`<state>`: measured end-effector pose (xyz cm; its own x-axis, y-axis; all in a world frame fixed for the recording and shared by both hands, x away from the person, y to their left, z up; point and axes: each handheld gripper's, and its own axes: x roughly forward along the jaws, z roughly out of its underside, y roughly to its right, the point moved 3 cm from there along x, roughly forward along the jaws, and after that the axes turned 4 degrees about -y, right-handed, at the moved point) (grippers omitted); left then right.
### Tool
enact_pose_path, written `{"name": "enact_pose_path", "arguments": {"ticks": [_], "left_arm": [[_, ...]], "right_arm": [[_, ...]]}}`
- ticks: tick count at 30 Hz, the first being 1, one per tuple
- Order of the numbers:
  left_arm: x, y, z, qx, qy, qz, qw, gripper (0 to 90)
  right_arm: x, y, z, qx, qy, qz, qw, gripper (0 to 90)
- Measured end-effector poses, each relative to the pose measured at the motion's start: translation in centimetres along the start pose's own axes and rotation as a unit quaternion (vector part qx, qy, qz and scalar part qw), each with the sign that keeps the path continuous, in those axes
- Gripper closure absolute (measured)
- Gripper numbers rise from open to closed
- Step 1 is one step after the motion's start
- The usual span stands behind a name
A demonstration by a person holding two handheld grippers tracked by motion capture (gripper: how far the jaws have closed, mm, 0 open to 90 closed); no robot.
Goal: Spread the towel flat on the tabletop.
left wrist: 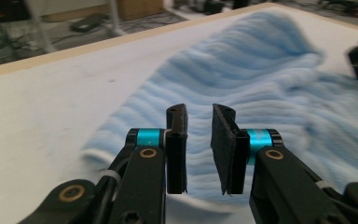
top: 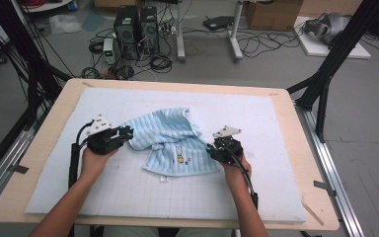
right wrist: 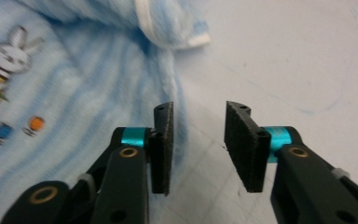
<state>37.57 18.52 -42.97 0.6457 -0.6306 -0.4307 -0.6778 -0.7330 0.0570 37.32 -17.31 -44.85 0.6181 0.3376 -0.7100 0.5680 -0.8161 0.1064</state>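
Nearest you, your left gripper (top: 127, 132) sits at the left edge of the blue striped towel (top: 172, 143), its jaws a narrow gap apart with nothing pinched; in the left gripper view the cloth lies under and beyond the pads, not between them. Your right gripper (top: 210, 148) is at the towel's right edge, jaws likewise parted and empty, the left pad over the cloth's border and the right pad over the bare white mat (top: 276, 148).

The towel lies crumpled in the middle of the mat on the table (top: 54, 108), its far part bunched and folded over, the rabbit print (right wrist: 2, 70) facing up.

This looks like the step of taking hold of both side edges. Next, lower each pair of jaws so an edge slips between the pads, then close firmly before you lift or spread. Make sure you catch one layer only near the fold.
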Motion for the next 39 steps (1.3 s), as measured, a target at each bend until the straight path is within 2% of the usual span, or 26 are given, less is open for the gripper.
{"name": "enact_pose_path", "arguments": {"ticks": [1,3,5,6,7,8,10,12,13,14,18,19,20,21,24,26,31,33,39], "left_arm": [[0.0,0.0,0.0,0.000,0.000,0.000,1.0000,73.9],[0.7,1.4,0.1,0.010,-0.013,0.037,0.9992,73.9],[1.5,2.7,0.2,0.022,-0.032,0.067,0.9970,73.9],[1.9,3.3,0.3,0.029,-0.042,0.078,0.9957,73.9],[2.3,3.8,0.4,0.036,-0.051,0.083,0.9946,73.9],[2.6,4.2,0.6,0.042,-0.059,0.085,0.9937,73.5],[3.1,4.6,0.9,0.052,-0.072,0.088,0.9922,72.1],[3.6,5.0,1.2,0.060,-0.086,0.085,0.9908,69.3],[3.9,5.1,1.4,0.060,-0.092,0.082,0.9905,66.2],[4.2,5.3,1.6,0.065,-0.099,0.079,0.9898,58.9],[5.3,5.8,2.1,0.086,-0.133,0.043,0.9864,54.0],[5.4,5.8,2.1,0.089,-0.136,0.041,0.9859,55.3],[5.4,5.8,2.1,0.088,-0.135,0.038,0.9862,55.3],[5.4,5.8,2.2,0.088,-0.134,0.040,0.9862,59.3],[5.3,5.8,2.1,0.092,-0.135,0.041,0.9857,80.8],[5.1,5.7,2.1,0.085,-0.138,0.048,0.9856,85.6],[3.7,4.9,2.4,0.067,-0.154,0.063,0.9838,86.3],[2.9,4.7,2.6,0.066,-0.161,0.070,0.9822,86.4],[0.5,4.2,3.7,0.048,-0.166,0.084,0.9813,86.6]], "right_arm": [[-0.1,0.0,-0.1,0.001,0.005,-0.003,1.0000,58.9],[-0.2,-0.1,-0.1,0.001,0.018,-0.016,0.9997,57.0],[-0.2,-0.2,-0.2,0.002,0.025,-0.026,0.9994,56.5],[-0.3,-0.3,-0.2,0.003,0.030,-0.037,0.9989,55.1],[-0.3,-0.3,-0.2,0.003,0.030,-0.037,0.9989,55.1],[-0.3,-0.4,-0.2,0.003,0.038,-0.052,0.9980,54.8],[-0.2,-0.5,-0.2,0.000,0.038,-0.056,0.9977,54.7],[0.1,-0.8,-0.3,0.001,0.038,-0.073,0.9966,54.7],[0.3,-1.0,-0.3,0.001,0.035,-0.081,0.9961,54.5],[0.9,-1.5,-0.2,-0.006,0.023,-0.090,0.9956,54.4],[1.9,-2.0,0.0,-0.021,-0.001,-0.089,0.9958,55.0],[2.2,-2.1,0.1,-0.020,-0.005,-0.096,0.9952,61.7],[2.2,-2.1,0.1,-0.020,-0.005,-0.096,0.9952,61.7],[2.1,-2.1,0.0,-0.018,-0.007,-0.103,0.9944,65.4],[2.0,-2.3,0.1,-0.018,-0.009,-0.120,0.9925,79.0],[1.9,-2.3,0.1,-0.020,-0.011,-0.124,0.9920,81.6],[1.4,-2.4,0.3,-0.017,-0.023,-0.133,0.9907,81.7],[1.1,-2.6,0.4,-0.021,-0.029,-0.135,0.9902,81.7],[0.6,-3.8,0.5,-0.034,-0.044,-0.154,0.9865,82.2]]}}
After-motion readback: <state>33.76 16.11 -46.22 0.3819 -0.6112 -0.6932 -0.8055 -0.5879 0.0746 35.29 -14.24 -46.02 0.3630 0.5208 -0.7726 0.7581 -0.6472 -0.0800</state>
